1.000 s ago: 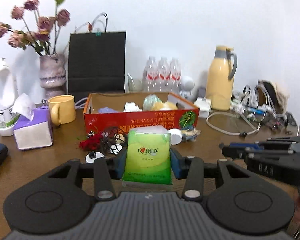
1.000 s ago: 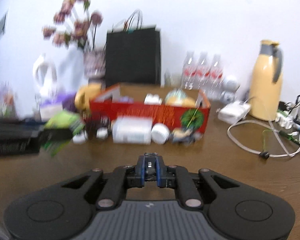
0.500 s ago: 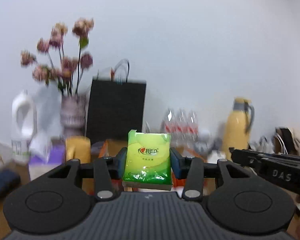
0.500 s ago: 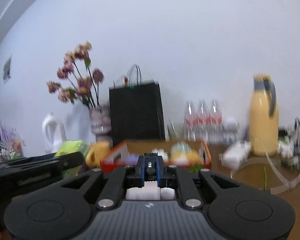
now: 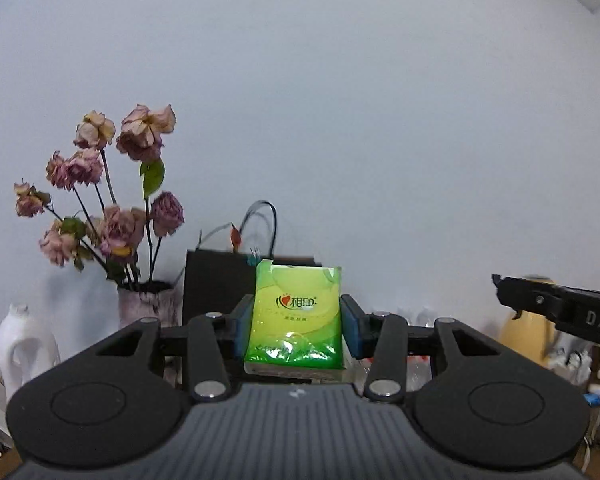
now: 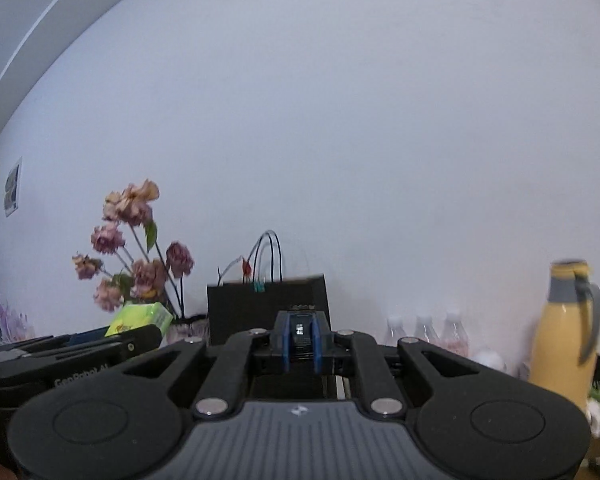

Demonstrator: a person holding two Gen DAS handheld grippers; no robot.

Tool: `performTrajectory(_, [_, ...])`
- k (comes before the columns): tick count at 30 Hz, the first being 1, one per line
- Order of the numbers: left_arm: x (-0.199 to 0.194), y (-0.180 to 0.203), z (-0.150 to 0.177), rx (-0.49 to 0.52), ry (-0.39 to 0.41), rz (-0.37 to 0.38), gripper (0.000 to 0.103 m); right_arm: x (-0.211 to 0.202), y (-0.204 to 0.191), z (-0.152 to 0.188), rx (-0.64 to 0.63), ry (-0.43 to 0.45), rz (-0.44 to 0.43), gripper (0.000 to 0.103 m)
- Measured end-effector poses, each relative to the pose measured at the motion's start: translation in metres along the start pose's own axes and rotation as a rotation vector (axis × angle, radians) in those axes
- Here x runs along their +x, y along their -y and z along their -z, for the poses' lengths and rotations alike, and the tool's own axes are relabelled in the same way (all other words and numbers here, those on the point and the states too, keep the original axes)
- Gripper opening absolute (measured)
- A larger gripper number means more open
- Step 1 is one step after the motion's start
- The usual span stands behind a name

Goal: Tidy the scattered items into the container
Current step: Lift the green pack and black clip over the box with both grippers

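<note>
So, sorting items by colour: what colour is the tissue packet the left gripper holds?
Bright green and yellow plastic tissue packet, clearest in the left wrist view.

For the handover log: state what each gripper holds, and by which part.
Left gripper clamps the green tissue pack by its two side edges. Right gripper is shut, holding nothing.

table hidden, flask point(image 6: 568, 332) blurred, bottles point(image 6: 424, 334) hazy

The left gripper point(image 5: 296, 322) clamps an upright green tissue pack point(image 5: 296, 316); a black paper bag point(image 5: 216, 288) and dried roses point(image 5: 108, 200) stand behind, far left.
</note>
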State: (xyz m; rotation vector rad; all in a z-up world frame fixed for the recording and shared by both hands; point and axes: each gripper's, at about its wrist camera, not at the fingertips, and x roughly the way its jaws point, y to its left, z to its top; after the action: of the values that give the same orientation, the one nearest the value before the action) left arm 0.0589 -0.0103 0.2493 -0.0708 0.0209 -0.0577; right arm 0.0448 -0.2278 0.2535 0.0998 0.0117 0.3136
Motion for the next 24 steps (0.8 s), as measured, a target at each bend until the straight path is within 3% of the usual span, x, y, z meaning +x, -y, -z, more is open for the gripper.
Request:
performTrajectory(6, [0.063, -0.008, -0.027, -0.011, -0.063, -0.029, 0.045, 0.061, 0.005, -0.032, -0.04, -0.027, -0.012, 0.01])
performTrajectory(10, [0.116, -0.008, -0.038, 0.025, -0.177, -0.007, 0.045, 0.115, 0.008, -0.043, -0.054, -0.176, -0.041, 0.01])
performTrajectory(14, [0.175, -0.015, -0.036, 0.021, -0.357, -0.013, 0.045, 0.173, 0.022, -0.042, -0.028, -0.328, -0.017, 0.01])
performTrajectory(20, [0.248, -0.025, 0.005, 0.004, -0.608, -0.049, 0.045, 0.25, 0.043, -0.018, 0.023, -0.563, 0.031, 0.01])
performTrajectory(24, [0.286, -0.027, 0.047, 0.014, -0.784, -0.019, 0.045, 0.296, 0.051, 0.02, 0.072, -0.739, 0.024, 0.01])
